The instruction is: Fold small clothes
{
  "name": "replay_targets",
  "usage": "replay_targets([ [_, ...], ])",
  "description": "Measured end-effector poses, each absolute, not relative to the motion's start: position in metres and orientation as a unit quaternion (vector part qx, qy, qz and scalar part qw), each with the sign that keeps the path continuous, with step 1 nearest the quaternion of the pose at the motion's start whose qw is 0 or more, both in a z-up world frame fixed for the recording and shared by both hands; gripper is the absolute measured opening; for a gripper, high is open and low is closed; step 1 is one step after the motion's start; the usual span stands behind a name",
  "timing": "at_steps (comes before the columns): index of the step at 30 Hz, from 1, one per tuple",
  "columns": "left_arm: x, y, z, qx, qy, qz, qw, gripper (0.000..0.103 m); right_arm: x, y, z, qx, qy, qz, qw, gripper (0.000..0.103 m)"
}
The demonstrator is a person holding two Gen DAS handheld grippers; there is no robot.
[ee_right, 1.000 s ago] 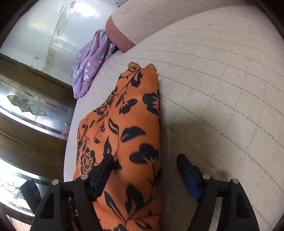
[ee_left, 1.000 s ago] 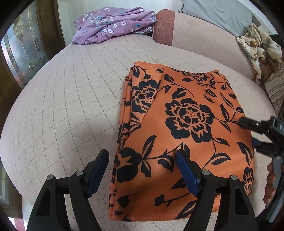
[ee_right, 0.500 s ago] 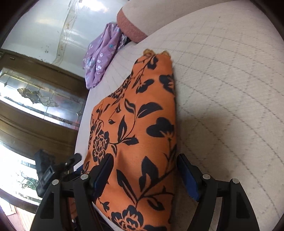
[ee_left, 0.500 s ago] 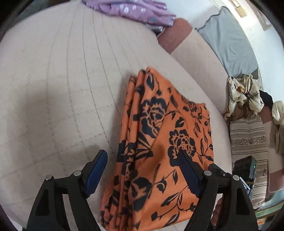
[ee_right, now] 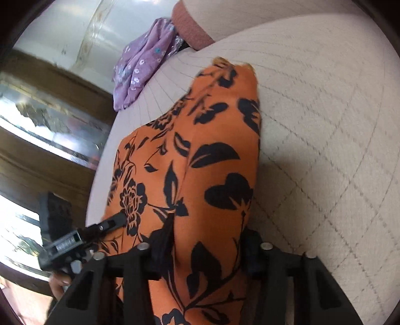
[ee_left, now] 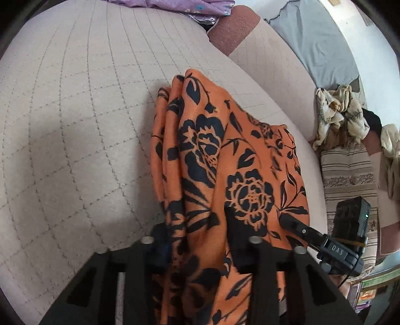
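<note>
A folded orange cloth with black flowers (ee_left: 225, 160) lies on the quilted beige cushion (ee_left: 82, 125). My left gripper (ee_left: 197, 237) is shut on the cloth's near left edge, with the layers bunched between its fingers. My right gripper (ee_right: 205, 240) is shut on the near right edge of the same orange cloth (ee_right: 212, 155). The near end of the cloth is raised off the cushion; the far end still rests on it. Each gripper shows in the other's view: the right gripper (ee_left: 312, 235) and the left gripper (ee_right: 100, 227).
A purple flowered garment (ee_right: 142, 67) lies at the far edge of the cushion, also in the left wrist view (ee_left: 190, 7). A rust-trimmed bolster (ee_left: 237, 32), a grey cloth (ee_left: 315, 42), a pile of pale clothes (ee_left: 340, 112) and a striped cushion (ee_left: 350, 175) lie to the right.
Both grippers went from open around the cloth's near corners to shut on them. The near end of the cloth has bunched and risen.
</note>
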State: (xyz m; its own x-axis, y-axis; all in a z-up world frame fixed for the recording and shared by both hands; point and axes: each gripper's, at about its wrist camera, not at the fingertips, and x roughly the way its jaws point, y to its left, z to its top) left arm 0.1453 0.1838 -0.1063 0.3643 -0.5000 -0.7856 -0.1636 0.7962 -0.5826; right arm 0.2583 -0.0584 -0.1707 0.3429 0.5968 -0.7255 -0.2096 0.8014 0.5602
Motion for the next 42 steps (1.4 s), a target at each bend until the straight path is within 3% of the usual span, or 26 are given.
replay_targets([
  [7, 0.126, 0.174, -0.054, -0.277, 0.507, -0.130, 0.805, 0.027, 0.239, -0.056, -0.116, 0.144, 0.467, 0.275, 0.828, 0.037],
  [19, 0.133, 0.121, 0.032, -0.234, 0.438, -0.188, 0.847, 0.027, 0.212, -0.132, -0.031, 0.152, 0.372, 0.270, 0.875, 0.037],
  [29, 0.142, 0.087, -0.006, -0.208, 0.453, -0.201, 0.843, 0.028, 0.222, -0.191, -0.053, 0.171, 0.371, 0.235, 0.882, 0.037],
  [32, 0.146, 0.080, -0.041, -0.188, 0.490, -0.166, 0.835, 0.035, 0.233, -0.207, -0.091, 0.188, 0.403, 0.212, 0.870, 0.039],
  [34, 0.144, 0.083, -0.069, -0.172, 0.526, -0.133, 0.822, 0.037, 0.241, -0.217, -0.123, 0.202, 0.437, 0.187, 0.857, 0.047],
  [36, 0.136, 0.095, -0.077, -0.175, 0.527, -0.133, 0.821, 0.048, 0.239, -0.230, -0.150, 0.195, 0.470, 0.114, 0.853, 0.048],
  [42, 0.116, 0.111, -0.049, -0.132, 0.494, -0.128, 0.850, 0.051, 0.209, -0.235, -0.110, 0.202, 0.398, 0.117, 0.887, 0.052],
])
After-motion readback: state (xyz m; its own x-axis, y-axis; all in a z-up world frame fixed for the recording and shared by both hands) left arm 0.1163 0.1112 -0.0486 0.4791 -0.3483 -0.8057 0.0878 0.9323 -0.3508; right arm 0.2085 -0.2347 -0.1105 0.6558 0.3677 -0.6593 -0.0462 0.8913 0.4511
